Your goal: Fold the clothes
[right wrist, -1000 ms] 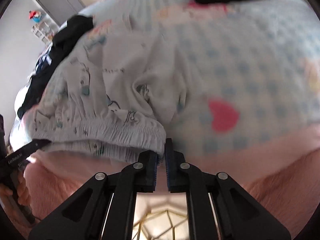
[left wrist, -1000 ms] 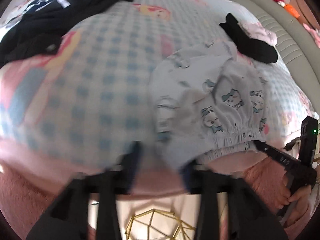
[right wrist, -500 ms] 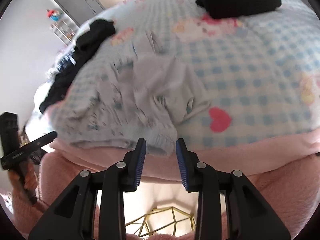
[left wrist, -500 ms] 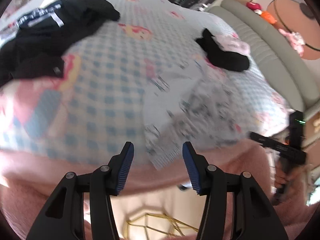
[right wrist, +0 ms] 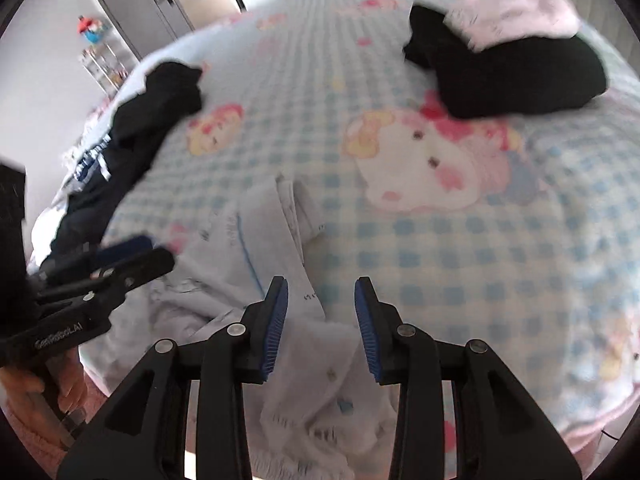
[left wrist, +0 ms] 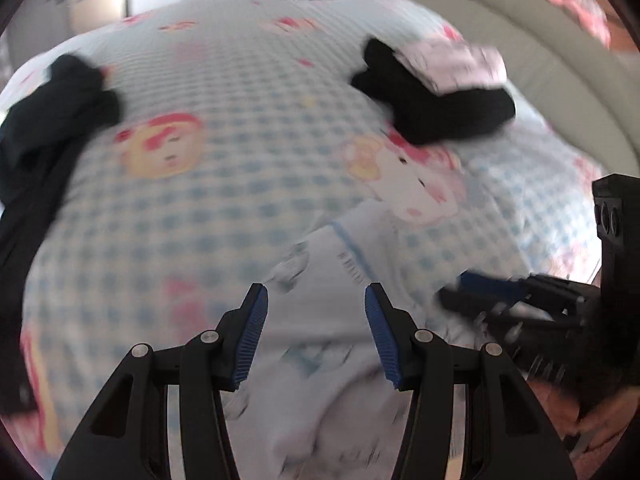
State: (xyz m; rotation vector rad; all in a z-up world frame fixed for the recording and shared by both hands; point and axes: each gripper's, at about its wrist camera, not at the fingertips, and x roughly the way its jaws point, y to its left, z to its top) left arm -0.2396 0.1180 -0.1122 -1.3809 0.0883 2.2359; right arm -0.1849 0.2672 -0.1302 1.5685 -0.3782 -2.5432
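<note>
Two views, listed in turn.

Left wrist view: your left gripper (left wrist: 316, 334) hangs over the near end of the white printed garment (left wrist: 320, 340) with its fingers (left wrist: 251, 336) spread wide and nothing pinched between them. The garment lies loosely on the checked bedspread (left wrist: 224, 184) near the bed's front edge, one narrow part reaching up toward the cartoon cat print. Your right gripper (left wrist: 480, 292) shows at the right edge, just over the same cloth. Also on the bed: a folded black item (left wrist: 436, 100) with a pink piece (left wrist: 460, 64) on top, well away, and a dark heap (left wrist: 56, 112) at the left.

Right wrist view: your right gripper (right wrist: 320, 324) has its fingers (right wrist: 276, 324) opening, pads clear of the cloth, though the white printed garment (right wrist: 288, 264) passes under the gap. The gathered, crinkled band lies nearest you. The left gripper (right wrist: 116, 268) sits at the left, over the cloth's other side.

Handling, as judged: thin, light, limp knit; it should sag and bunch when lifted and will not hold a crease unaided. Take hold at the thicker gathered band or an outer corner, one gripper to each side, and keep the cloth taut between them.
</note>
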